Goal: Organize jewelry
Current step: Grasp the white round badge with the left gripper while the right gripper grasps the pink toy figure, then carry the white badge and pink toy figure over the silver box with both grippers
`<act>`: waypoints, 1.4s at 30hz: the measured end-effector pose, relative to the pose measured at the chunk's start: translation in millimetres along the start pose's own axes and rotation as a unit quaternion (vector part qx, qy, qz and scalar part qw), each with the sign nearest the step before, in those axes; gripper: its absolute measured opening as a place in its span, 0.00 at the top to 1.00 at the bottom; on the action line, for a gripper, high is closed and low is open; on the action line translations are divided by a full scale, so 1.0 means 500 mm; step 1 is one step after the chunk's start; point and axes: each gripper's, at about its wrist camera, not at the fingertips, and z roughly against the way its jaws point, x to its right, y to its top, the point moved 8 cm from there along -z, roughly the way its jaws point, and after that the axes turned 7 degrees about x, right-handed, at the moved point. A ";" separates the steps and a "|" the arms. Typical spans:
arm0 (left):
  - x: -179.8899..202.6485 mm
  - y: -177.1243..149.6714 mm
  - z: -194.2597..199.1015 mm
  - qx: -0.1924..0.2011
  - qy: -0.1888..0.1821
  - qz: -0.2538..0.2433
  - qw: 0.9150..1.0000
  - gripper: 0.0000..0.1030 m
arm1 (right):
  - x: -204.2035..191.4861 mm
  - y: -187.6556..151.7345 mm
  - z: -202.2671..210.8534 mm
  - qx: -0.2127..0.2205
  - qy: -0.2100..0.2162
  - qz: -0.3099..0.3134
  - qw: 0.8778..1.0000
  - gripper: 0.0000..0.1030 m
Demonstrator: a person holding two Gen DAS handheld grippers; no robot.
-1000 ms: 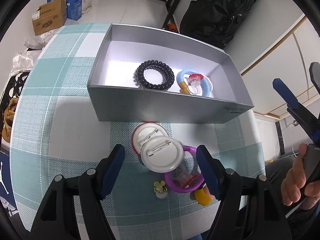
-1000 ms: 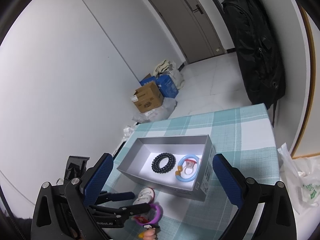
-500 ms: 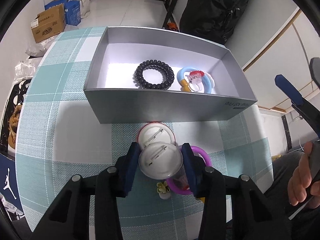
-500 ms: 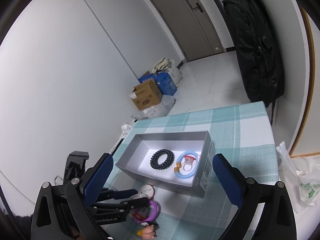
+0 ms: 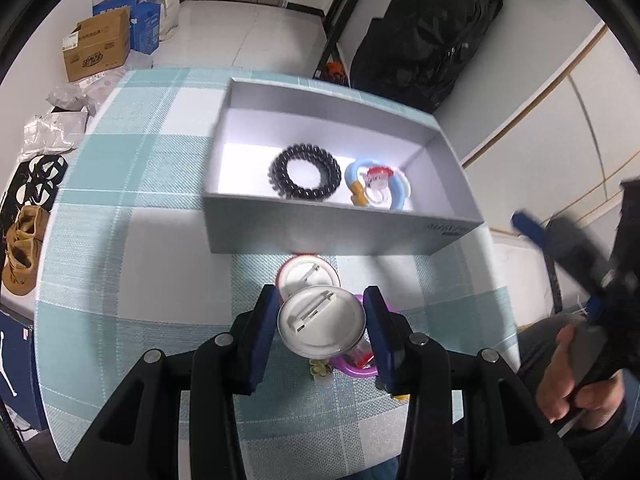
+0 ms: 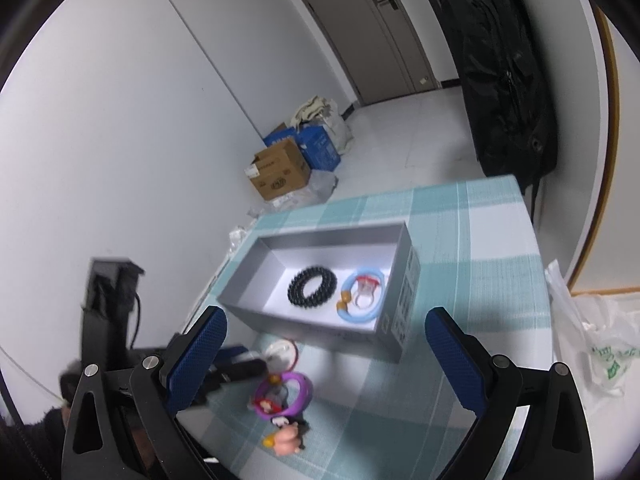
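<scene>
Pin badge [image 5: 322, 326] pinched level in left tongs [image 5: 322, 322] | right tongs [image 6: 326, 350] spread, raised above table [image 6: 480, 248]

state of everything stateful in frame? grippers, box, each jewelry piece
left gripper: shut on the upper white pin badge
upper white pin badge: gripped, pin side up
second pin badge: on table
right gripper: open, holding nothing
grey box: open, no lid
black beaded bracelet: in box
blue ring toy: in box
purple ring toy: on table
</scene>
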 end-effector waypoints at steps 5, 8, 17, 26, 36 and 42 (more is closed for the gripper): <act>-0.017 0.017 0.035 0.025 -0.015 0.019 0.999 0.64 | -0.013 -0.041 -0.006 -0.029 -0.004 0.007 1.000 0.03; -0.023 0.023 0.051 0.037 -0.020 0.030 0.999 0.64 | -0.027 -0.067 -0.012 -0.049 -0.004 0.021 0.999 0.03; -0.028 0.022 0.081 0.067 -0.030 0.036 0.997 0.64 | -0.068 -0.160 -0.032 -0.113 -0.003 0.075 0.991 0.03; -0.044 0.015 0.103 0.078 -0.033 0.039 0.996 0.64 | -0.087 -0.213 -0.059 -0.159 -0.006 0.123 0.980 0.15; -0.046 0.008 0.118 0.086 -0.034 0.031 0.995 0.64 | -0.081 -0.221 -0.065 -0.157 -0.033 0.146 0.976 0.50; -0.047 0.009 0.123 0.089 -0.034 0.028 0.995 0.64 | -0.087 -0.224 -0.065 -0.159 -0.038 0.153 0.974 0.72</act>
